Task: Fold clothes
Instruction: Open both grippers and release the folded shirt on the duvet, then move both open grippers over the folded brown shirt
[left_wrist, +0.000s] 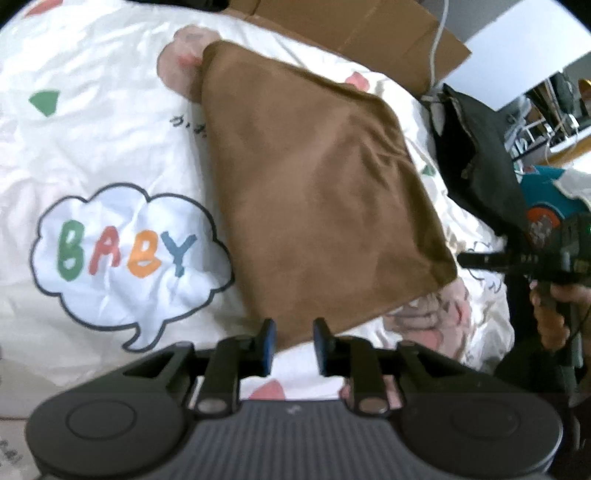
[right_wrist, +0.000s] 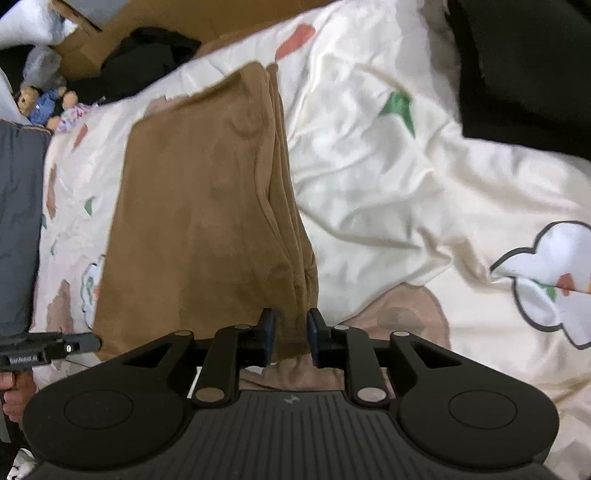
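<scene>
Brown cloth (left_wrist: 314, 192) sat folded into a thick, roughly rectangular packet on the bed, filling the middle of the left wrist frame and running from the upper centre down toward the lower centre. Its surface looked soft and matte, with a few shallow creases near the right side. In the right wrist frame the same brown cloth (right_wrist: 207, 206) showed stacked layered edges down its right side, several folds lying one on another. Underneath it lay a cream bedsheet (left_wrist: 92, 122) printed with a speech bubble reading BABY, rumpled all over.

Down at the bottom of the left frame, the left gripper (left_wrist: 294, 345) had its jaws parted by a modest gap, nothing between them, with the cloth's near corner just beyond the tips. The right gripper (right_wrist: 291, 338) was the same story: jaws apart, empty, the cloth's lower edge just ahead.

A dark garment (left_wrist: 476, 162) at the right edge was cut off, its shape hard to read. Motion blur softened the cardboard box (left_wrist: 354, 26) along the top.
</scene>
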